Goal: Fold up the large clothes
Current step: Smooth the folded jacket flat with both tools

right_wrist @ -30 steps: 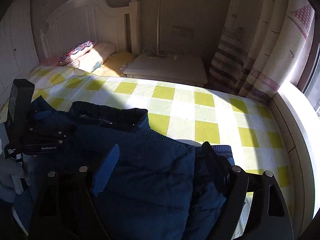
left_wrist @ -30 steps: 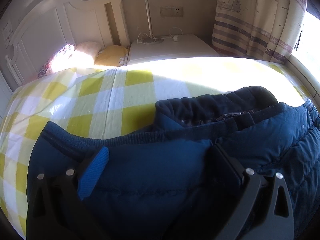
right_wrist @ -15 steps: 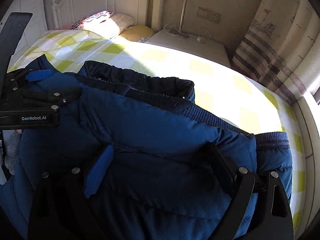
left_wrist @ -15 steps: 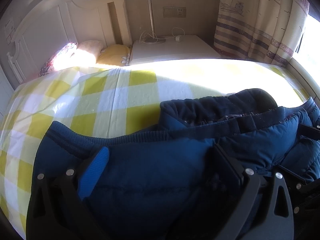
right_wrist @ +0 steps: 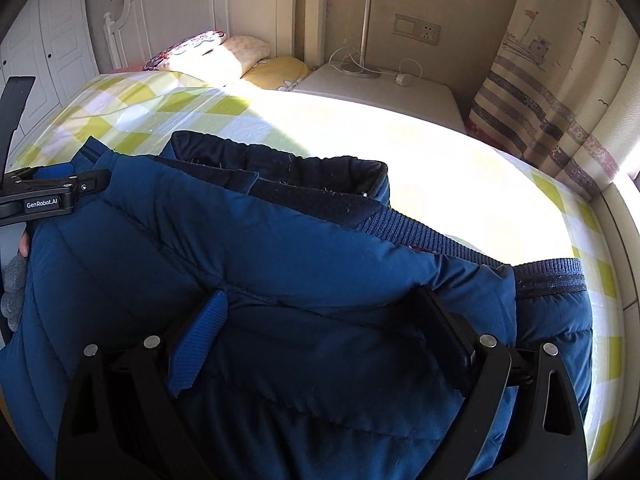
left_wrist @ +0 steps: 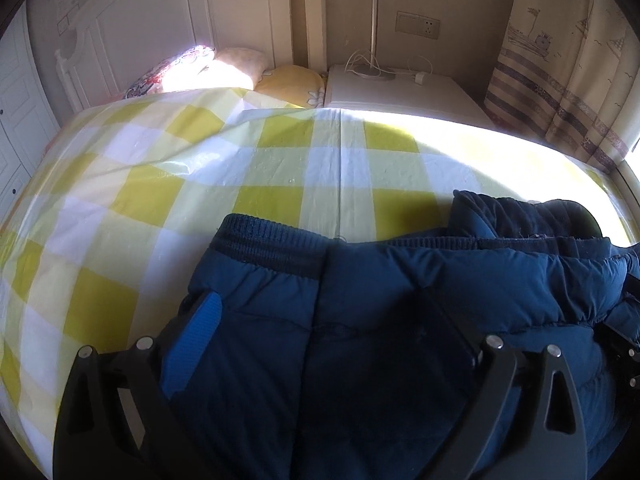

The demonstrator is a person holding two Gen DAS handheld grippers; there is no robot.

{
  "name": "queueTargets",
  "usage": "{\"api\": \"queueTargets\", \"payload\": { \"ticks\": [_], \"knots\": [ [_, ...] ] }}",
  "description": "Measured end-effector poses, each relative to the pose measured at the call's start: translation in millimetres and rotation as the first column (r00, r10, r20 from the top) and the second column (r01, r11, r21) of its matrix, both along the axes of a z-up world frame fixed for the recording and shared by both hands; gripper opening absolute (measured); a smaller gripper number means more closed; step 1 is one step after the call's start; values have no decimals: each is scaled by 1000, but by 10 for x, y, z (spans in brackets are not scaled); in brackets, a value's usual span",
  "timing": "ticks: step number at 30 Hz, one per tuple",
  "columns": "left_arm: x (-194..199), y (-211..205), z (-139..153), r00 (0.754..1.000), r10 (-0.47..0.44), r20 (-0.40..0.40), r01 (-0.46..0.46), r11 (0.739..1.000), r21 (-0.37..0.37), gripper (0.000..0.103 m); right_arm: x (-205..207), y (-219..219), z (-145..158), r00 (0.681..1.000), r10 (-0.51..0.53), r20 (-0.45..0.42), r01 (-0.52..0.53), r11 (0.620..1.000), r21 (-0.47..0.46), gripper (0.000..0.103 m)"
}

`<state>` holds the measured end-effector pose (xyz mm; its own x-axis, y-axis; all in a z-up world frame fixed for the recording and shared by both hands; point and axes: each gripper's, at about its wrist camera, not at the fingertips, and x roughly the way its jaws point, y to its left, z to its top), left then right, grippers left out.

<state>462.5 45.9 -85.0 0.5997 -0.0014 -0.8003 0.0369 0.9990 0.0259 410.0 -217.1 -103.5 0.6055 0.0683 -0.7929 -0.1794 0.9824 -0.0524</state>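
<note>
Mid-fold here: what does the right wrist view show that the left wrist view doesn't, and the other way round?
Only the right wrist view shows the left gripper from the side, labelled GenRobot.AI, at the jacket's far edge, plus the open dark collar. Only the left wrist view shows the ribbed cuff lying on the checked sheet. Both show the pillows, nightstand and curtain.

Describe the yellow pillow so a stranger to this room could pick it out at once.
Start at the white headboard at the far end of the checked bed. Three pillows lie in a row at its foot; take the yellow pillow nearest the white nightstand. It alone is plain yellow with a small flower print, unlike the patterned pillow and cream pillow.
</note>
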Motion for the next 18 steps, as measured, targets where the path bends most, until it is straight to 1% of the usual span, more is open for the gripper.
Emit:
{"api": "queueTargets", "payload": {
  "ticks": [2, 3, 4, 5, 6, 7, 9, 11, 13, 14, 16, 18],
  "knots": [
    [-9, 66, 16, 1000, 8, -6, -8, 999, -46, 98, -3, -21, 16, 1000, 1, 1, -1, 1000, 16, 90],
    [-28, 76, 44, 1000, 25, -3, -25, 999, -44, 96, -2, -41, 34, 1000, -2, -2, 2, 1000, 28, 89],
    [-72, 44, 96, 999, 35, 12, -35, 999, -15, 96, -18, -57, 71, 1000, -22, 6, 22, 999, 23, 89],
    [-148, -25, 165, 999, 16, 32, -16, 1000, 0, 96, -66, -46, 129, 998, -51, 29, 51, 999, -4, 89],
    [-248, -114, 233, 999, -24, 44, 24, 1000, -13, 96, -139, -11, 200, 997, -58, 52, 59, 998, -18, 89],
    [-369, -229, 298, 996, -65, 54, 67, 997, -27, 96, -239, 51, 282, 997, -38, 68, 38, 999, -6, 89],
    [-603, -493, 387, 986, -136, 91, 137, 991, -1, 97, -440, 224, 411, 996, 1, 92, 0, 1000, -18, 89],
    [-746, -732, 332, 977, -186, 106, 182, 982, 49, 101, -596, 409, 412, 994, 70, 84, -66, 997, -42, 91],
    [-749, -879, 92, 979, -198, 58, 190, 975, 118, 101, -623, 508, 199, 995, 98, 28, -95, 991, -91, 91],
    [-725, -885, 2, 980, -196, 42, 190, 975, 117, 101, -611, 480, 113, 995, 93, 25, -92, 994, -63, 91],
    [-700, -838, -15, 981, -188, 42, 184, 979, 85, 101, -563, 387, 69, 997, 79, 11, -80, 997, 5, 92],
    [-695, -823, -35, 982, -186, 40, 183, 980, 82, 101, -536, 376, 60, 997, 76, 1, -76, 997, 16, 92]
  ]
}}
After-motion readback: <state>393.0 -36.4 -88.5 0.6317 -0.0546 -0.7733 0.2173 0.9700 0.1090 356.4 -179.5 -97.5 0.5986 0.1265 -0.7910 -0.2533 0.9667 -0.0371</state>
